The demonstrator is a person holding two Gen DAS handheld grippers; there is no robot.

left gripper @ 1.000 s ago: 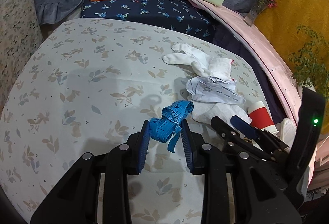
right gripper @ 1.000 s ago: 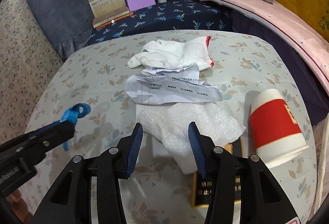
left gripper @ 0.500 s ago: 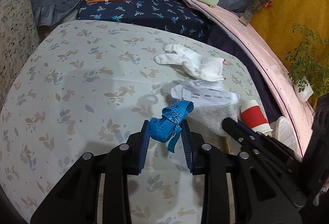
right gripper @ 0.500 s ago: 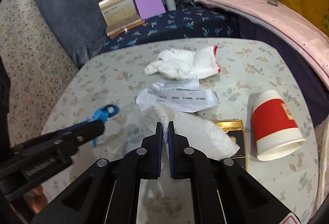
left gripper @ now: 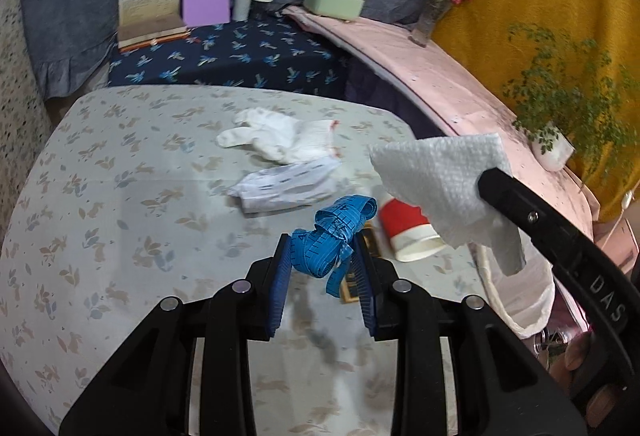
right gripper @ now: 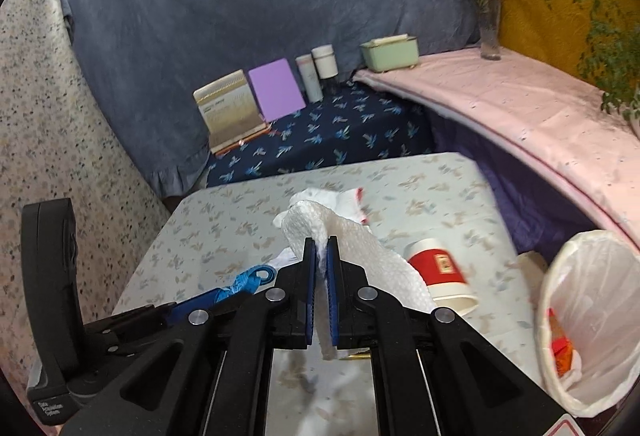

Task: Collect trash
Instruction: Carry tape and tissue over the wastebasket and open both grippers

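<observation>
Both pairs of jaws are being kept pressed onto trash: a crumpled blue measuring tape (left gripper: 334,232) is being pinched between the blue pads of the left gripper (left gripper: 324,248), and a white paper towel (right gripper: 320,232) is being clamped in the nearly closed jaws of the right gripper (right gripper: 320,248), its loose end being left to hang down below the fingers. Both loads are being held above the leaf-patterned tablecloth (left gripper: 120,195). Going from left to right on the cloth, a pair of white gloves (left gripper: 280,135) is being shown lying toward the far side, with a crumpled printed paper slip (left gripper: 288,183) just in front of them. Further right, a red-and-white paper cup (left gripper: 408,232) is being seen on its side, its mouth toward the cameras, with a dark gold-edged card (left gripper: 348,288) lying near it, mostly hidden by the fingers. At the table's right edge, a white-lined trash bin (right gripper: 588,320) is being shown open, with some red scraps inside; the towel is being held to the left of its rim, well above the cup.
</observation>
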